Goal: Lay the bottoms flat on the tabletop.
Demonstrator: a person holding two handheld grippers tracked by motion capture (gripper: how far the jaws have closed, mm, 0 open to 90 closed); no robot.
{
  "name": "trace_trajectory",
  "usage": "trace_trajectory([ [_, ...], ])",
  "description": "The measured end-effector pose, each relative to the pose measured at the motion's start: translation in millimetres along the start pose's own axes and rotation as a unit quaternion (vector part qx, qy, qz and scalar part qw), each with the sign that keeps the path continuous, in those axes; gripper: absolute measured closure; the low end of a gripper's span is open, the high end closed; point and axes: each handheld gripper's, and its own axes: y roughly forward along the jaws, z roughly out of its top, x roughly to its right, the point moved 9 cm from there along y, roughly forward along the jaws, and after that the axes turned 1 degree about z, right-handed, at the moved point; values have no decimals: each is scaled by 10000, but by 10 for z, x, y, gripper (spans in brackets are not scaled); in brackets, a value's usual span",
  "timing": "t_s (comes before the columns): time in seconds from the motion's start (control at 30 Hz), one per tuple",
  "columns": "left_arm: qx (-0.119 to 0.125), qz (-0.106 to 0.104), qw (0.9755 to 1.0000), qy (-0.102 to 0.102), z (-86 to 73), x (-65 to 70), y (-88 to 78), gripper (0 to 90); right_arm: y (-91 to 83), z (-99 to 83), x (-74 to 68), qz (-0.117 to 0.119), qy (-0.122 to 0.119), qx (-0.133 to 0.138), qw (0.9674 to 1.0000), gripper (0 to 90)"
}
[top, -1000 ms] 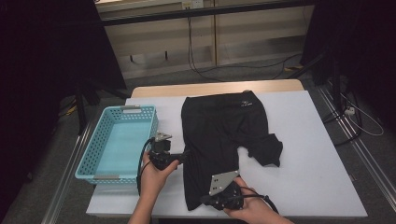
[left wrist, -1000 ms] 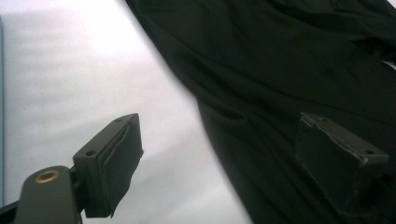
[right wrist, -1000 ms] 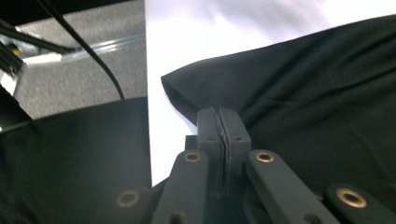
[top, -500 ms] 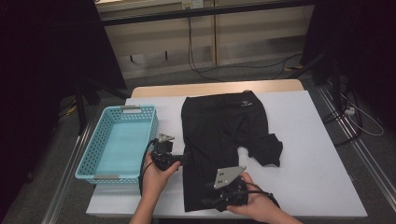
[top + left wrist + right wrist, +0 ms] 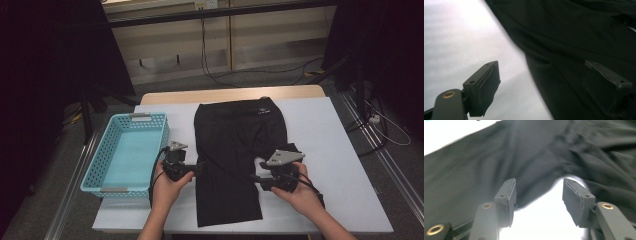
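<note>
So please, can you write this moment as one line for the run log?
left hand-held gripper: open, at edge of black fabric shorts | right hand-held gripper: open, jaws just opening, nothing between

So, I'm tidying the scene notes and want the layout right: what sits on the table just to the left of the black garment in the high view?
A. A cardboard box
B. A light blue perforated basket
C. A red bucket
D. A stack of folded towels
B: the light blue basket with perforated walls stands on the white table beside the left edge of the black garment, apart from it.
</note>
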Motion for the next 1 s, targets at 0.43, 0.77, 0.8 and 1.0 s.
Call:
trace_trajectory([
  [0.43, -38, -34, 10000, 32, -10, 16, 8, 154, 61, -171, 415, -884, 150, -426, 9951, 574],
  [0.77, -36, -36, 10000, 26, -15, 19, 20, 154, 93, -163, 495, -911, 388, -242, 9948, 854],
  [0.8, -48, -30, 10000, 29, -16, 17, 19, 154, 86, -168, 507, -846, 500, -214, 9949, 866],
  [1.0, -22, -44, 10000, 14, 0, 11, 5, 154, -19, -121, 450, -642, 466, -134, 9968, 886],
])
